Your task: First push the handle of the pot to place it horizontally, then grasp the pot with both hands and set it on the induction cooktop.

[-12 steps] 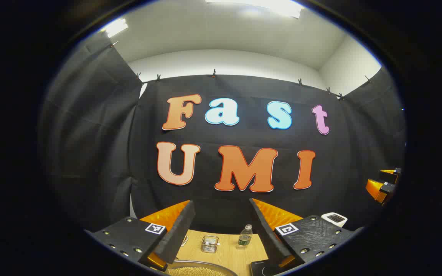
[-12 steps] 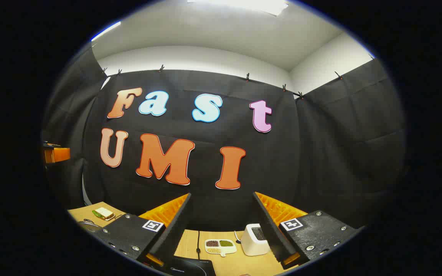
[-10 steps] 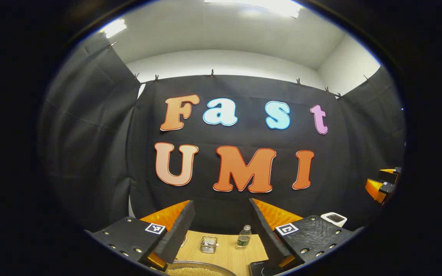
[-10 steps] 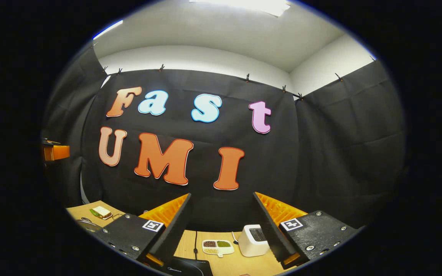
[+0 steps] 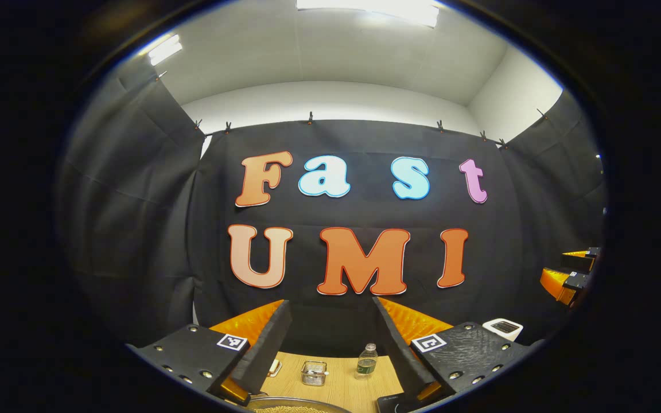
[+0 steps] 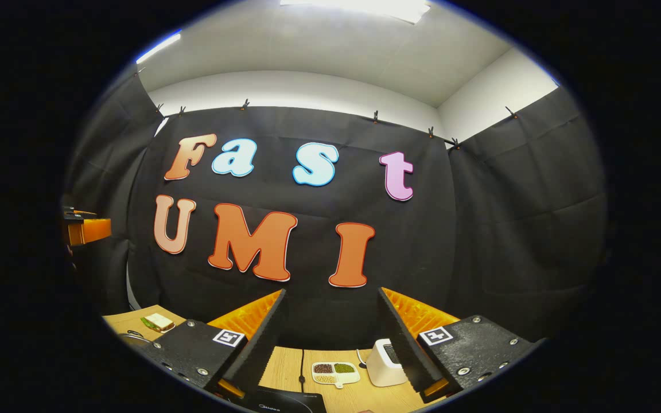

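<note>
The pot (image 5: 293, 406) shows as a metal rim holding pale grains at the bottom of the left gripper view, just below and in front of my left gripper (image 5: 330, 304). That gripper is open with nothing between its fingers. The black induction cooktop (image 5: 391, 405) lies to the right of the pot. In the right gripper view the induction cooktop (image 6: 287, 402) sits under my right gripper (image 6: 331, 292), which is also open and holds nothing. The pot's handle is hidden. Both grippers hover above the wooden table (image 5: 336, 384).
Behind the pot stand a small metal basket (image 5: 314, 373) and a water bottle (image 5: 367, 361). A white appliance (image 6: 385, 362) and a divided dish of beans (image 6: 336, 373) lie beyond the cooktop. A wrapped sandwich (image 6: 158, 322) is far left.
Both views have tilted slightly upward, so the wall has slid down in frame and less of the pot and cooktop shows. The fingers of both grippers keep the same spread.
</note>
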